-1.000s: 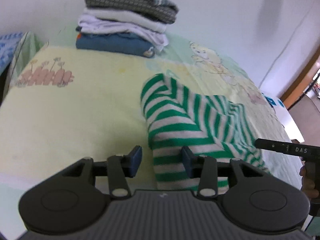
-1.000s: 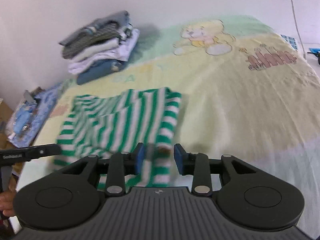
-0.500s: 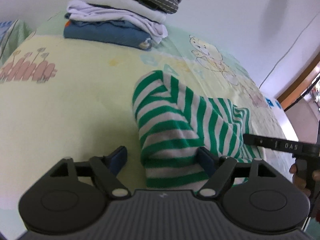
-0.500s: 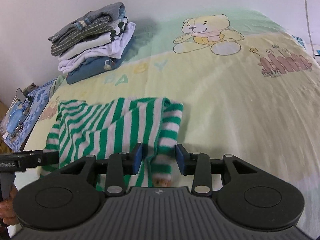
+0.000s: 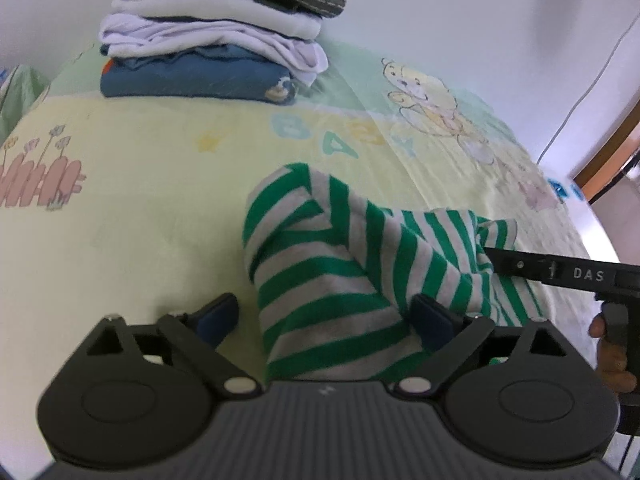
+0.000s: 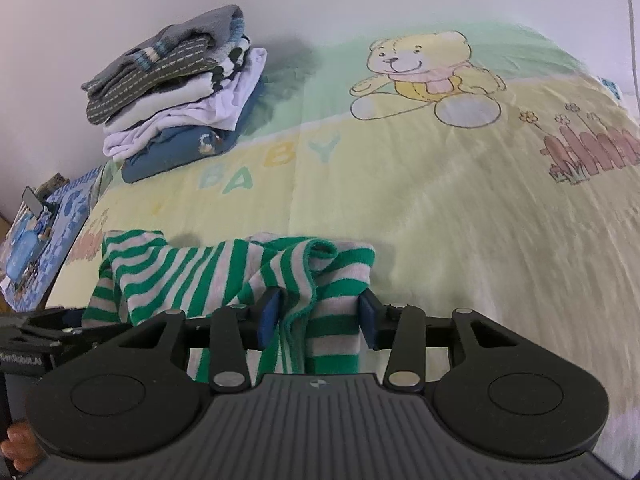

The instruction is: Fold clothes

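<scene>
Two views are on record. Left wrist view: the left tongs (image 5: pixel 326 316) stand spread wide and are opening; the green-and-grey striped garment (image 5: pixel 332 276) lies bunched on the bed's yellow cartoon-print blanket (image 5: pixel 140 208), with its near folded end between the two blue pads. The left pad (image 5: pixel 218 314) stands clear of the cloth over bare blanket; the right pad (image 5: pixel 432 320) sits against or just under the cloth's edge, contact uncertain. No grip is evident. A stack of folded clothes (image 5: pixel 216 36) rests at the far end of the bed against the wall, well apart from the garment. At the right edge, the other tool's black bar (image 5: pixel 560 270) reaches into the garment's far side, a hand (image 5: pixel 612 360) beneath it.

Right wrist view: the right tongs (image 6: pixel 318 318) are partly open and opening. A fold of the striped garment (image 6: pixel 224 268) with its green hem hangs between the pads; the pads flank it closely, and whether they press on it cannot be told. The remainder of the garment spreads to the left over the blanket (image 6: pixel 440 208). The folded stack (image 6: pixel 176 92) sits far left near the wall.
</scene>
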The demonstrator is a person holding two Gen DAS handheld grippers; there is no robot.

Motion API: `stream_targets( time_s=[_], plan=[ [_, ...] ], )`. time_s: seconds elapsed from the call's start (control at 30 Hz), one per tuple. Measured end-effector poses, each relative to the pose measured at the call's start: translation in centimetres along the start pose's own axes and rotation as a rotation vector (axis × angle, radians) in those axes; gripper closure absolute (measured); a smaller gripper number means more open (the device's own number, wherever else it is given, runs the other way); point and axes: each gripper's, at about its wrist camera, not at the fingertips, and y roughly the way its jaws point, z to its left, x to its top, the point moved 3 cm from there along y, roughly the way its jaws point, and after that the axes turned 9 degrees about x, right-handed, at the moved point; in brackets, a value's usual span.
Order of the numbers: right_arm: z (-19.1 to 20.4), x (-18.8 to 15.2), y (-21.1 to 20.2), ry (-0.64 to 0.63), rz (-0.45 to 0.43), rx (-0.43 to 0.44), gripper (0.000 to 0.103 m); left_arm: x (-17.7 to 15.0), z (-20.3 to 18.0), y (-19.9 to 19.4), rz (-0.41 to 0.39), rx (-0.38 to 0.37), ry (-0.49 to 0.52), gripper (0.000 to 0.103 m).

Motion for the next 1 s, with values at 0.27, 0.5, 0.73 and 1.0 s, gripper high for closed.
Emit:
stream_targets(
  time_s=[0.27, 0.5, 0.73, 1.0],
  plan=[
    [0.4, -0.3, 0.1, -0.044, -0.019, -0.016, 0.059, 0.0, -0.8, 0.3, 0.002, 0.039, 0.031, 0.002],
    [1.2, -0.7, 0.3, -0.098, -0.025, -0.070, 0.059, 0.3, -1.1, 0.6, 0.016, 0.060, 0.060, 0.001],
    [0.6, 0.0, 0.3, -0.041, -0.015, -0.050, 0.064, 0.6, -0.9, 0.7, 0.038, 0.050, 0.075, 0.001],
    [0.1, 0.3, 0.2, 0.010, -0.006, -0.011, 0.064, 1.5, -0.7, 1.1, 0.081, 0.032, 0.084, 0.001]
  ],
)
